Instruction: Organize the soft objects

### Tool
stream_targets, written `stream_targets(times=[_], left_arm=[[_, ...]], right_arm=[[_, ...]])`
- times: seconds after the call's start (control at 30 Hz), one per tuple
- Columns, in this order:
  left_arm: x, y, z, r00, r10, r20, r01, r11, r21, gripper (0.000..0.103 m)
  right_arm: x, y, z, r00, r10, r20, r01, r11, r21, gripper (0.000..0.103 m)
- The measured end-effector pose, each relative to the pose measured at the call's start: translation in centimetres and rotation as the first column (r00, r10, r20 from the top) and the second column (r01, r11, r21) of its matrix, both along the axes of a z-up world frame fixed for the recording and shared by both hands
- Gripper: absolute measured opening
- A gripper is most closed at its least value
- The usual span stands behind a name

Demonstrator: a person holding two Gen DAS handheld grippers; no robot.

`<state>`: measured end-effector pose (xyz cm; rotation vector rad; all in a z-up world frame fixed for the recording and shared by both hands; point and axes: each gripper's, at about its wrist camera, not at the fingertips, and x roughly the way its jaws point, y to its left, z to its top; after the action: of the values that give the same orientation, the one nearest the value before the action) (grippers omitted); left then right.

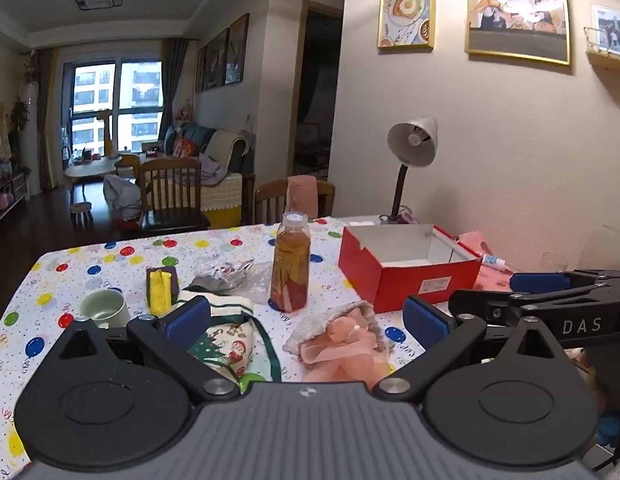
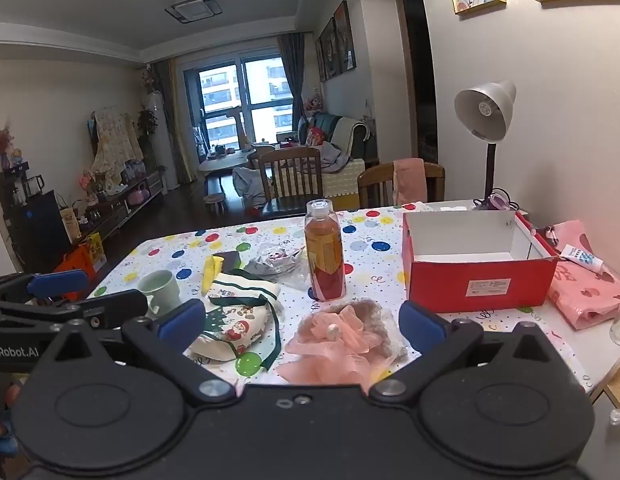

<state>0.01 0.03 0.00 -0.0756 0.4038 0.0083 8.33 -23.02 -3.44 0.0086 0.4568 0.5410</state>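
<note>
Through my left wrist camera my left gripper [image 1: 306, 318] hangs spread wide and empty above the Christmas-print pouch [image 1: 230, 344] and pink frilly cloth [image 1: 342, 344], while through my right one my right gripper [image 2: 302, 324] gapes equally wide, gripping nothing, over the same cloth [image 2: 338, 344] beside the red box [image 2: 478, 280].

Counter cloth [image 1: 230, 248]: white, multicolour dots. Box [image 2: 478, 280]: red outside, white inside. Pouch [image 2: 238, 320]: cream, green trim, Christmas print. Frilly fabric [image 2: 334, 344]: pink. Sponge [image 1: 160, 292]: yellow. Mug [image 2: 160, 290]: pale green. Tongs pads [image 1: 188, 316]: blue.
</note>
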Motion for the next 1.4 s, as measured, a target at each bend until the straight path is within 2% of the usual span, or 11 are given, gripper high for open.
stream_targets(times=[0.13, 0.23, 0.33, 0.4, 0.63, 0.97, 1.4], left_arm=[[-0.1, -0.1, 0.1, 1.000, 0.026, 0.008, -0.026, 1.000, -0.005, 0.103], [-0.8, 0.1, 0.7, 0.998, 0.052, 0.032, -0.052, 0.999, -0.005, 0.103], [-1.3, 0.1, 1.2, 0.998, 0.065, 0.021, -0.065, 0.998, -0.007, 0.103], [-1.1, 0.1, 0.4, 0.997, 0.077, 0.007, -0.076, 0.997, -0.013, 0.103], [-1.3, 0.4, 0.1, 0.996, 0.085, -0.005, -0.085, 0.996, -0.037, 0.103], [-1.4, -0.2, 0.3, 0.996, 0.086, 0.020, -0.085, 0.996, -0.018, 0.103], [-0.7, -0.4, 0.3, 0.997, 0.081, 0.001, -0.081, 0.996, -0.020, 0.103]], right_arm=[[-0.1, 0.9, 0.0, 1.000, 0.014, -0.009, -0.014, 1.000, -0.012, 0.103], [-0.5, -0.1, -0.1, 0.999, 0.032, 0.005, -0.033, 0.999, 0.023, 0.103], [-0.9, 0.2, 0.1, 0.999, 0.035, 0.019, -0.035, 0.999, 0.003, 0.103], [-1.1, 0.2, 0.3, 0.999, 0.035, 0.005, -0.035, 0.999, 0.016, 0.103], [-0.7, -0.1, 0.1, 1.000, -0.006, -0.027, 0.006, 1.000, 0.016, 0.103], [-0.7, -0.2, 0.0, 1.000, 0.002, -0.031, -0.002, 1.000, 0.013, 0.103], [-0.3, -0.3, -0.2, 0.999, 0.017, -0.035, -0.017, 1.000, 0.004, 0.103]])
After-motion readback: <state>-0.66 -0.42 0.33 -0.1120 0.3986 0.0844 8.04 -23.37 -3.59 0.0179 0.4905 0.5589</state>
